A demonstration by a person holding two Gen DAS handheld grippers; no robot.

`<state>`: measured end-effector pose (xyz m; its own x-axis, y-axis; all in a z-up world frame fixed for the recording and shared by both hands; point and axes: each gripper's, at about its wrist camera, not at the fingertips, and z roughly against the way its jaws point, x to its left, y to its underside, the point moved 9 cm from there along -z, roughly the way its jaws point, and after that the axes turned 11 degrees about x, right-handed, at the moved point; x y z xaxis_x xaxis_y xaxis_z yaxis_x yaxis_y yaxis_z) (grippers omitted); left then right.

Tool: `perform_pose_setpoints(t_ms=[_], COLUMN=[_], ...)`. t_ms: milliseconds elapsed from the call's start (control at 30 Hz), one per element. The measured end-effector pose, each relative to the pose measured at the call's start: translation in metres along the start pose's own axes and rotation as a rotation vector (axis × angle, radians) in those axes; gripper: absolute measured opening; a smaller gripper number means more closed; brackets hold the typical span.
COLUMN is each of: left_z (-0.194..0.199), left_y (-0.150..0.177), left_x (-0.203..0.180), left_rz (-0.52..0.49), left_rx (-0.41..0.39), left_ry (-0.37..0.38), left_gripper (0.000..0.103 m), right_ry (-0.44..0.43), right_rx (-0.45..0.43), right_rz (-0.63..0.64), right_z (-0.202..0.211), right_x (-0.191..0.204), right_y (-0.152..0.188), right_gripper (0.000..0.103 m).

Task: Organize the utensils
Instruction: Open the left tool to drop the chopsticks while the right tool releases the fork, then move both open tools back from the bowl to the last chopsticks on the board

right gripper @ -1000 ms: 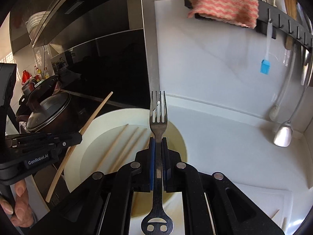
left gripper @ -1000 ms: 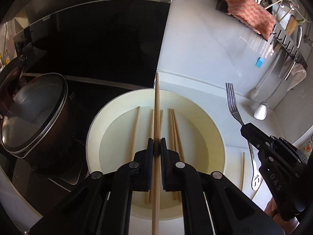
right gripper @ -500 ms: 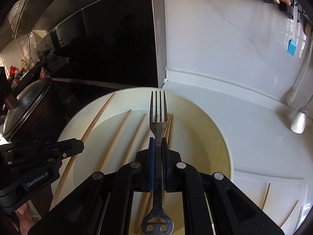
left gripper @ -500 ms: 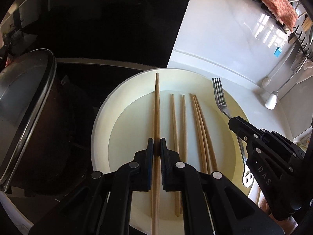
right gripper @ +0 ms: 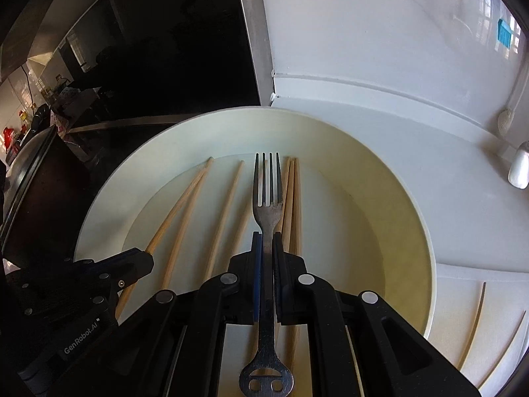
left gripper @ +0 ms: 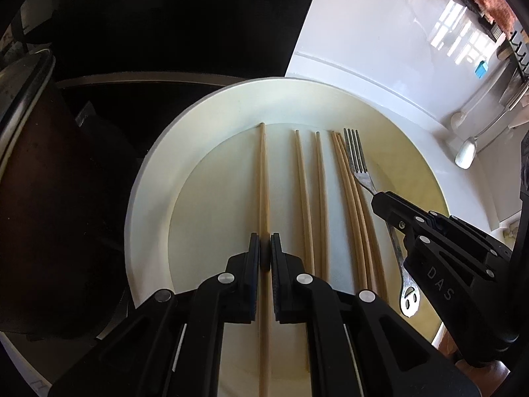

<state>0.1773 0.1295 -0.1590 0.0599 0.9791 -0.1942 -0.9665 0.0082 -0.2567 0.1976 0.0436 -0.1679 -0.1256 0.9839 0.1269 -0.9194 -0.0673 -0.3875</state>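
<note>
A wide cream plate [left gripper: 145, 198] fills both views, with several wooden chopsticks [left gripper: 304, 192] lying side by side in its well. My left gripper [left gripper: 264, 251] is shut on one more chopstick [left gripper: 263, 182], held low over the left part of the well and parallel to the others. My right gripper [right gripper: 267, 241] is shut on a steel fork [right gripper: 267, 198], tines forward, just above the rightmost chopsticks [right gripper: 292, 198]. In the right wrist view the left gripper [right gripper: 145, 259] shows at lower left with its chopstick [right gripper: 178, 211]. In the left wrist view the right gripper [left gripper: 380, 198] holds the fork [left gripper: 358, 162].
A dark pot with a glass lid [left gripper: 23, 132] stands close on the plate's left, on a black cooktop [left gripper: 165, 33]. White counter and wall lie behind. A white ladle [left gripper: 466, 152] hangs at right. Two loose chopsticks [right gripper: 472, 324] lie on a white board right of the plate.
Both grippers have come down and forward over the plate. The held chopstick and the fork have sunk from above the rim to just over the plate's well, beside the lying chopsticks.
</note>
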Motion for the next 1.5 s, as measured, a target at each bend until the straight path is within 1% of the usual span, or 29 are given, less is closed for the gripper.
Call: perform_pose_setpoints(t_ms=[133, 233, 433, 500, 567, 633, 700, 733, 767, 800, 867, 900, 933, 1067, 1100, 1167, 1200, 1267, 1433, 1500], left_z=[-0.007, -0.012, -0.026, -0.029, -0.029, -0.026, -0.022, -0.02, -0.017, -0.014, -0.003, 0.005, 0.011, 0.031, 0.036, 0.045, 0.048, 0.054, 0.069, 0.076], left_y=[-0.002, -0.003, -0.001, -0.001, -0.001, 0.0, 0.001, 0.002, 0.002, 0.003, 0.003, 0.003, 0.003, 0.005, 0.006, 0.007, 0.008, 0.01, 0.018, 0.024], left_x=[-0.003, -0.004, -0.003, -0.003, -0.001, 0.001, -0.001, -0.003, -0.004, -0.007, -0.007, -0.005, -0.006, -0.003, -0.001, 0.002, 0.003, 0.005, 0.001, -0.003], left_rz=[-0.007, -0.008, 0.015, 0.019, 0.024, 0.026, 0.02, 0.013, 0.006, -0.003, -0.008, -0.007, -0.009, 0.007, 0.012, 0.029, 0.035, 0.054, 0.082, 0.076], left_rx=[0.017, 0.034, 0.078, 0.092, 0.093, 0.087, 0.085, 0.087, 0.082, 0.072, 0.038, 0.015, 0.0, -0.034, -0.044, -0.063, -0.067, -0.076, -0.103, -0.119], left_ry=[0.005, 0.001, -0.002, -0.008, -0.013, -0.012, -0.005, -0.004, -0.009, -0.016, -0.057, -0.059, -0.056, -0.063, -0.069, -0.077, -0.079, -0.091, -0.098, -0.118], left_gripper=[0.008, 0.008, 0.008, 0.011, 0.02, 0.022, 0.027, 0.032, 0.037, 0.041, 0.073, 0.075, 0.075, 0.077, 0.078, 0.085, 0.086, 0.087, 0.087, 0.087], right_ry=[0.002, -0.015, -0.03, -0.037, -0.035, -0.036, -0.035, -0.036, -0.037, -0.036, -0.032, -0.037, -0.041, -0.051, -0.053, -0.054, -0.054, -0.05, -0.04, -0.035], right_rx=[0.034, 0.059, 0.102, 0.113, 0.108, 0.093, 0.074, 0.065, 0.055, 0.046, 0.029, 0.02, 0.01, -0.032, -0.042, -0.059, -0.067, -0.087, -0.116, -0.118], right_rz=[-0.019, -0.037, -0.044, -0.053, -0.055, -0.048, -0.041, -0.039, -0.037, -0.033, -0.028, -0.026, -0.028, -0.036, -0.034, -0.03, -0.028, -0.025, -0.011, -0.01], right_z=[-0.008, -0.014, -0.023, -0.024, -0.021, -0.016, -0.01, -0.008, -0.005, -0.001, 0.006, 0.01, 0.013, 0.031, 0.036, 0.045, 0.05, 0.06, 0.081, 0.091], right_x=[-0.004, -0.008, -0.012, -0.014, -0.016, -0.016, -0.016, -0.017, -0.018, -0.019, -0.022, -0.023, -0.024, -0.029, -0.03, -0.03, -0.031, -0.033, -0.045, -0.054], right_y=[0.003, 0.007, 0.009, 0.01, 0.012, 0.012, 0.01, 0.009, 0.009, 0.009, 0.007, 0.007, 0.006, 0.005, 0.006, 0.007, 0.008, 0.011, 0.02, 0.029], right_gripper=[0.006, 0.007, 0.007, 0.007, 0.007, 0.008, 0.014, 0.022, 0.027, 0.029, 0.035, 0.037, 0.04, 0.045, 0.047, 0.048, 0.049, 0.053, 0.057, 0.057])
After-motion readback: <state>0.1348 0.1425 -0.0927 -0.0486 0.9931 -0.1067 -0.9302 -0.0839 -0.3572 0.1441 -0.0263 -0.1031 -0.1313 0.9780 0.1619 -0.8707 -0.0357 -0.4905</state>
